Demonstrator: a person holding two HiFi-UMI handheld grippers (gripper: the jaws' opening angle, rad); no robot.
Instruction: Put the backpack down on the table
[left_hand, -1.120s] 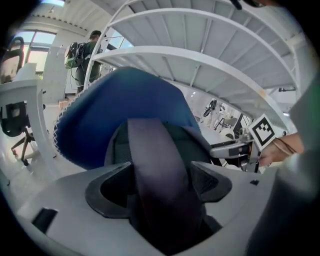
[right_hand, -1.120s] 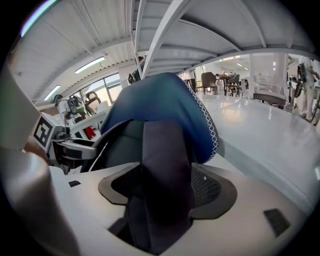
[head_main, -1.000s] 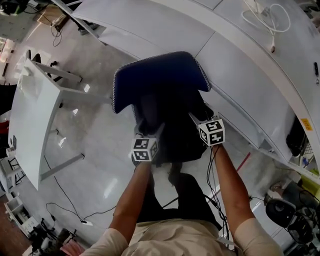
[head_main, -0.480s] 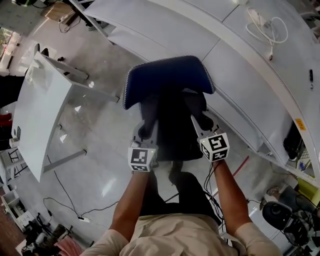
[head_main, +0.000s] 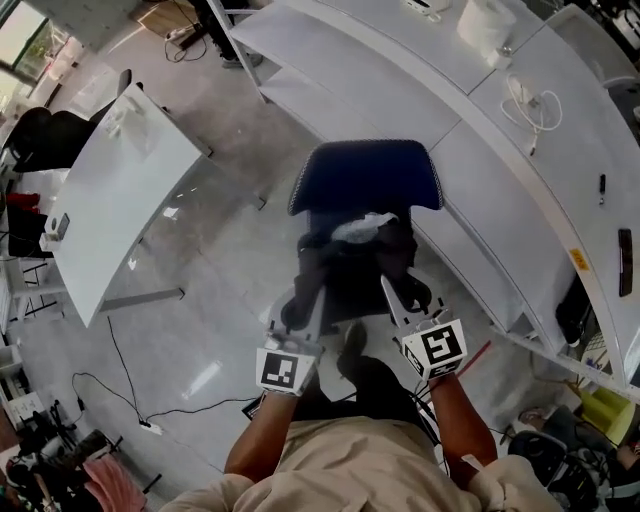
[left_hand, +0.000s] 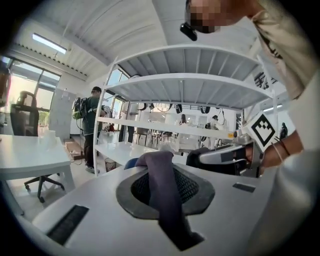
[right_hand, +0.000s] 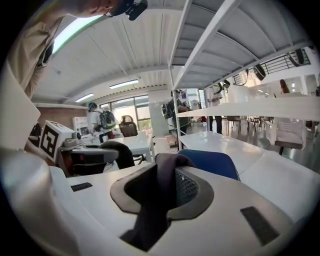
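The backpack (head_main: 350, 265) hangs between the left gripper (head_main: 300, 310) and the right gripper (head_main: 395, 295), one strap (left_hand: 162, 185) in each one's jaws. Beyond it stands a chair (head_main: 365, 175); a long counter (head_main: 480, 170) runs along the right, a second counter (head_main: 120, 200) well apart at left.

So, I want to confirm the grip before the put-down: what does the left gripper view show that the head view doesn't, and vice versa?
Only the left gripper view: the dark strap clamped in the left tool, and a person standing by the shelving. Only the head view: the backpack itself hanging from both tools by the blue chair, not yet on the white table. Both: the right tool with its marker cube.
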